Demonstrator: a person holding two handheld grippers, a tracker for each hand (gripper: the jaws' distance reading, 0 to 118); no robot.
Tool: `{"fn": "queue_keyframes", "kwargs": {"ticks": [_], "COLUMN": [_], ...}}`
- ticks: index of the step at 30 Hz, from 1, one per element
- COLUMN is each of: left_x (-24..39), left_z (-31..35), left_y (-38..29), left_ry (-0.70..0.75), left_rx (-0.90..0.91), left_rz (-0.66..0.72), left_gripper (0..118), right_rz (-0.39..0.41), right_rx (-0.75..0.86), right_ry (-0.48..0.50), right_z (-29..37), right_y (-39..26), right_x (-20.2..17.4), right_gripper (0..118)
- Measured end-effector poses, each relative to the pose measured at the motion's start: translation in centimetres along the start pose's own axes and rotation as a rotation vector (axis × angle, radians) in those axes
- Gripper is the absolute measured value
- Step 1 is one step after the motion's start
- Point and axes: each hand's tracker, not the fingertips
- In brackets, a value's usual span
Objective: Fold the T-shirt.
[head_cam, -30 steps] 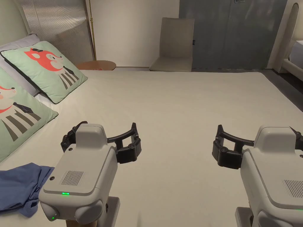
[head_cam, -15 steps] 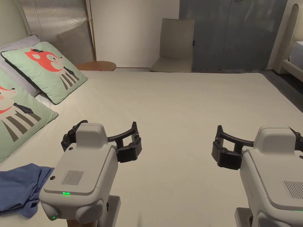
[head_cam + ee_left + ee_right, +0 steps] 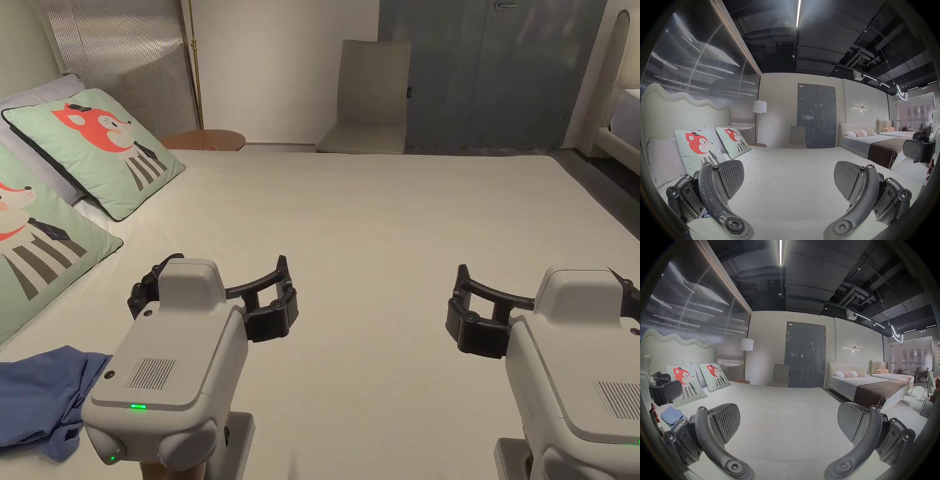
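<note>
A crumpled blue T-shirt [image 3: 37, 400] lies on the cream bed [image 3: 375, 225] at the near left edge, beside and behind my left gripper's body. It also shows in the right gripper view [image 3: 671, 415]. My left gripper [image 3: 212, 300] hovers over the bed with its jaws wide apart and nothing between them [image 3: 789, 180]. My right gripper [image 3: 553, 306] is level with it, farther right, also open and empty [image 3: 788, 420]. Neither touches the shirt.
Two fox-print pillows [image 3: 100, 150] [image 3: 31, 250] lean at the headboard on the left. A beige chair [image 3: 369, 94] and a round wooden side table [image 3: 203, 137] stand beyond the far edge. A second bed [image 3: 867, 386] lies to the right.
</note>
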Motion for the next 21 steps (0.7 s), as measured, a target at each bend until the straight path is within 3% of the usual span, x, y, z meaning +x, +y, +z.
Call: {"fn": "queue_keyframes", "kwargs": {"ticks": [21], "left_x": [-0.37], "left_z": [-0.20], "left_y": [-0.42], "left_ry": [0.007], "left_rx": [-0.001], "left_rz": [0.004], "left_gripper": [110], "right_rz": [0.002], "right_rx": [0.007], "right_ry": [0.008], "right_z": [0.01], "right_y": [0.00], "right_x": [-0.18], "right_gripper": [118]}}
